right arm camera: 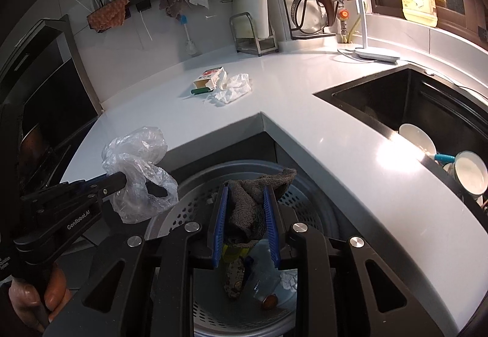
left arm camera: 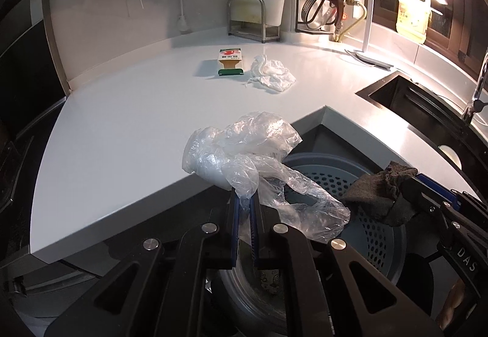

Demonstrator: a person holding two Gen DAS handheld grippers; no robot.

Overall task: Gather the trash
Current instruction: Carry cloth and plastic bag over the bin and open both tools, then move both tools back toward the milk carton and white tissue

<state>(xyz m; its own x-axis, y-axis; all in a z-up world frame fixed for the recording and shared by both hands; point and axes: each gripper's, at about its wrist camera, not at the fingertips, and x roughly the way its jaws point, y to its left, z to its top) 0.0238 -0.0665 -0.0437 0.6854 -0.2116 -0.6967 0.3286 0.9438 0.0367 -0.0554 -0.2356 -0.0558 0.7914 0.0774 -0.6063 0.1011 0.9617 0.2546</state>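
Observation:
My left gripper [left arm camera: 245, 202] is shut on a crumpled clear plastic bag [left arm camera: 244, 151], which hangs over the counter's edge and the rim of a grey perforated trash bin [left arm camera: 378, 233]. My right gripper [right arm camera: 246, 193] is shut on a dark grey rag [right arm camera: 248, 209], held above the same trash bin [right arm camera: 308, 209]. Each gripper shows in the other's view: the right one [left arm camera: 405, 196] with the rag [left arm camera: 378, 190], the left one [right arm camera: 134, 181] with the bag [right arm camera: 137, 169]. Scraps lie at the bin's bottom [right arm camera: 265, 300]. Farther back on the counter lie a small carton [left arm camera: 230, 61] and a white crumpled bag [left arm camera: 273, 73].
The white countertop [left arm camera: 128, 123] wraps around the bin in an L. A dark sink [right arm camera: 405, 105] with bowls [right arm camera: 469, 175] is at the right. A metal rack [left arm camera: 253, 19], a lamp base [left arm camera: 370, 58], hanging cloths and strainers line the back wall. A hand [right arm camera: 33, 297] holds the left gripper's handle.

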